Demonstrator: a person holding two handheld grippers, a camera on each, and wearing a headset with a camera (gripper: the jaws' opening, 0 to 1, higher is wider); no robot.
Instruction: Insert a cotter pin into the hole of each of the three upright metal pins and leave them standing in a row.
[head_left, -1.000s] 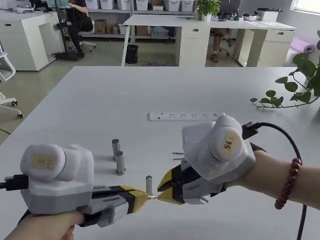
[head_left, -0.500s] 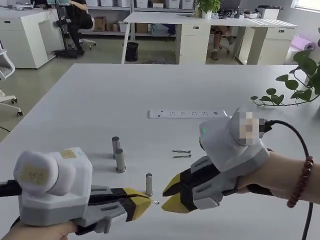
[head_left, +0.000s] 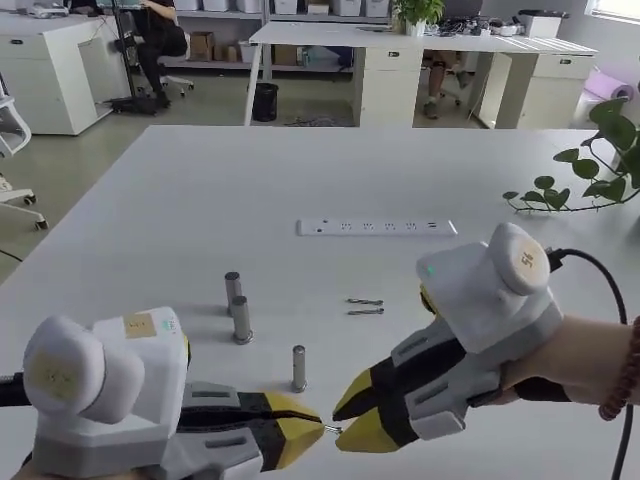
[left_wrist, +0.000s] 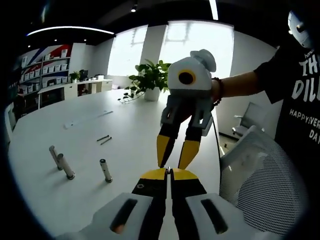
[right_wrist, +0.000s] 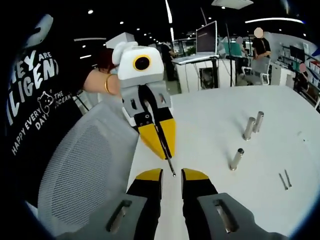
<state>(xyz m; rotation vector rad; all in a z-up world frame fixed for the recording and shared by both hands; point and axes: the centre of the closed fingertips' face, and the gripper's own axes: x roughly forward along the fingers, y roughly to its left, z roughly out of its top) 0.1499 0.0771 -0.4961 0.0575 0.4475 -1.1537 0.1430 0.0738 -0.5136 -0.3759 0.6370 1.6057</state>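
Left gripper (head_left: 312, 430) pinches cotter pin (right_wrist: 169, 161), tip aimed into right gripper (head_left: 348, 425); right's jaws slightly apart, empty. Nearest metal pin (head_left: 299, 367) stands just past both tips, toward the table (head_left: 300, 180) far edge.

left tongs (head_left: 316, 428) pinched, right tongs (head_left: 346, 426) parted

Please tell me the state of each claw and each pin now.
Left claw: shut on a cotter pin.
Right claw: open, by the tip of that pin.
Three metal pins: upright, none with a cotter pin in it.
Two loose cotter pins: lying flat on the table.
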